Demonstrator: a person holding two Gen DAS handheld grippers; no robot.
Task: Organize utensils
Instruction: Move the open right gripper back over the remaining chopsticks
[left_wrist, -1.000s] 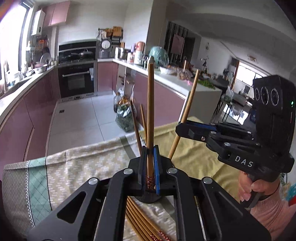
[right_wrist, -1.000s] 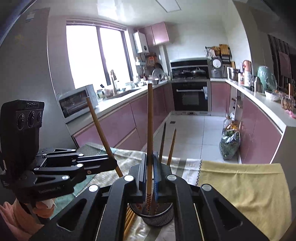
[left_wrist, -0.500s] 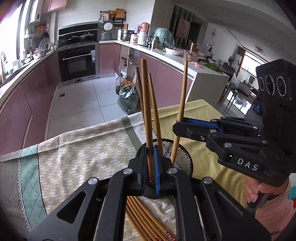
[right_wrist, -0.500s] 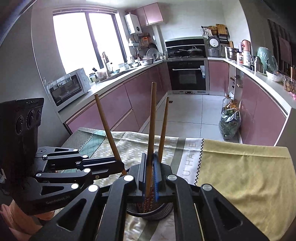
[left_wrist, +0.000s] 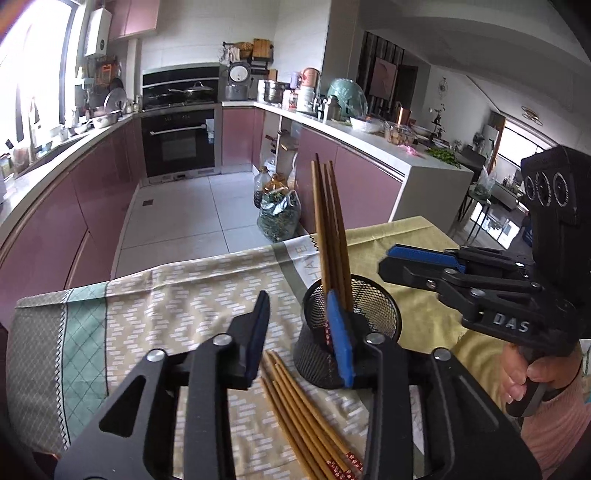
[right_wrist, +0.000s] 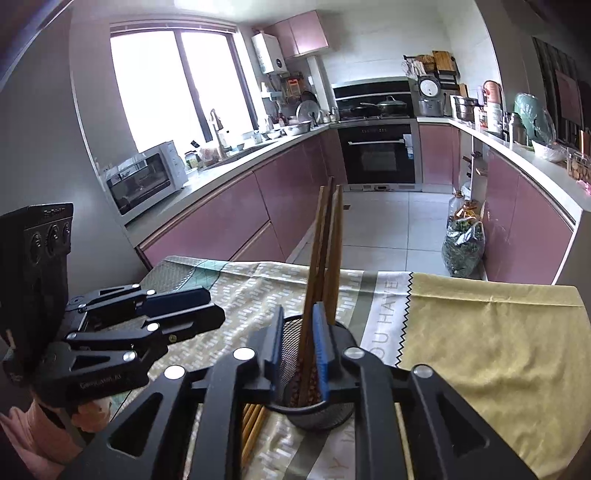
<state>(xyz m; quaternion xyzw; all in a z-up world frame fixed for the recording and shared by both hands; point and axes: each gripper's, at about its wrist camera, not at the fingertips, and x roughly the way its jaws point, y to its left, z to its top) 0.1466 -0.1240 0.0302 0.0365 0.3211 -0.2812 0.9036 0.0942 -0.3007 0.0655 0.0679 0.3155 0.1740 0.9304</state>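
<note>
**Release of chopsticks into the mesh holder: both jaws parting**

The step in hand, as I judge it, is the drop-off. Upright chopsticks (left_wrist: 328, 229) stand in the black mesh cup (left_wrist: 373, 306), leaning against one another, their decorated ends down in the basket. The cup sits on the patterned tablecloth (left_wrist: 177, 306), near the seam where it meets the yellow cloth (right_wrist: 480, 332).

My left gripper (left_wrist: 299, 332) is opening: its pads stand well apart, nothing lies between them, and its right-hand blue pad overlaps the near wall of the cup in this view. My right gripper (right_wrist: 298, 354) is also opening; in the right wrist view one or two standing chopsticks pass between its pads, with a visible gap on the left side, so I read it as letting go and not clamping. Whether the right pad touches wood I cannot tell.

Both tools point downward at a moderate slant toward the cup, converging from either side. The hand (left_wrist: 524, 384) carrying the right tool grips its handle at the frame's lower right edge.

The loose chopsticks (left_wrist: 303, 417) lie in a bundle on the cloth just beside the cup's base, under the left tool. The next move calls for backing both tools clear of the cup without knocking the standing sticks, then lowering to the bundle and pinching a single stick near one end.
</note>
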